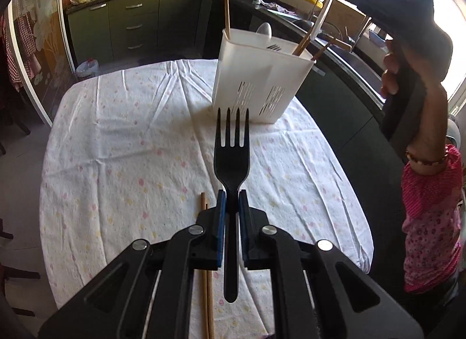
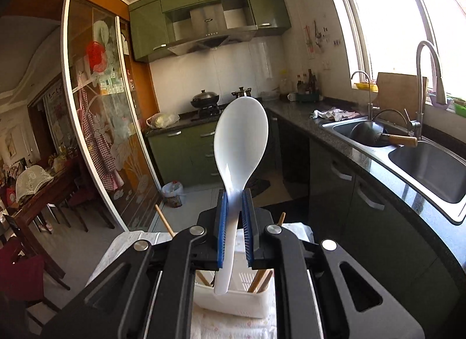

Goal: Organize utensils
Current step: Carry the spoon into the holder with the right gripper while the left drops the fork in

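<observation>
Left gripper (image 1: 231,202) is clamped on a black fork (image 1: 232,152), pads tight on its neck, tines pointing away toward the white caddy (image 1: 253,82) at the far side of the bench (image 1: 116,135). Two chopsticks (image 1: 207,280) lie on the cloth just left of the fork's handle, partly hidden under the gripper. In the caddy stand more chopsticks, a pale spoon and what looks like another fork, though that part is small and hard to read. Right gripper (image 2: 233,202) is pinched on a white spoon (image 2: 240,141), bowl up, handle hanging down over the caddy (image 2: 233,301). In the left view a hand (image 1: 407,77) carries that gripper high at the right.
</observation>
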`<state>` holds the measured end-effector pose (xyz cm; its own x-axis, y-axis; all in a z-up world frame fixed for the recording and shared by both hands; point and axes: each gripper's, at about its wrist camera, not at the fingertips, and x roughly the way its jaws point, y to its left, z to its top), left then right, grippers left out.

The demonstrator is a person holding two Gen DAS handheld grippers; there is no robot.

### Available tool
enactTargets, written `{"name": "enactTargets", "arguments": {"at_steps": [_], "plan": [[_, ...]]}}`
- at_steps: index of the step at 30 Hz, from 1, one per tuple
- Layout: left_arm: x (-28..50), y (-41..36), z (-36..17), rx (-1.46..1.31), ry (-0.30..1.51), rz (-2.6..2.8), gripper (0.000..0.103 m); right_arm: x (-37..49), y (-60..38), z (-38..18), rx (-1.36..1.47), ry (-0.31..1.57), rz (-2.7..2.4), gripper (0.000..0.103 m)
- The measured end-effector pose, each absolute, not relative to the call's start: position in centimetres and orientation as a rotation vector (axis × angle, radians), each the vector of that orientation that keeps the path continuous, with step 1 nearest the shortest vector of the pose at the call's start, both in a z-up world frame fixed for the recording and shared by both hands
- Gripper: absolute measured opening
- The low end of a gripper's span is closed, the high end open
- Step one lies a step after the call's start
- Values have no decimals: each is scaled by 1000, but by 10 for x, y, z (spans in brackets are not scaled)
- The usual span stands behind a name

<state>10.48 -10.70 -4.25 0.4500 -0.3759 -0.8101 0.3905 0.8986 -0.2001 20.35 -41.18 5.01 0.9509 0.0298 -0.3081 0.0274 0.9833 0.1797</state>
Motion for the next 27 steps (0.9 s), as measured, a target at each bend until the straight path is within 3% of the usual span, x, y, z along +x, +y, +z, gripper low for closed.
{"name": "enactTargets", "arguments": {"at_steps": [13,15,16,27], "plan": [[154,-112,40,-74,695,-463,9,230,-385,-21,77,292,-90,12],[158,-117,49,-71,655,-468,9,228,-384,-26,61,291,-85,35],[159,-120,52,-68,637,-468,9,224,-382,-27,56,282,-79,57],[177,-162,94,-76,372,-533,9,100,-394,11,80,4,-37,62]]}}
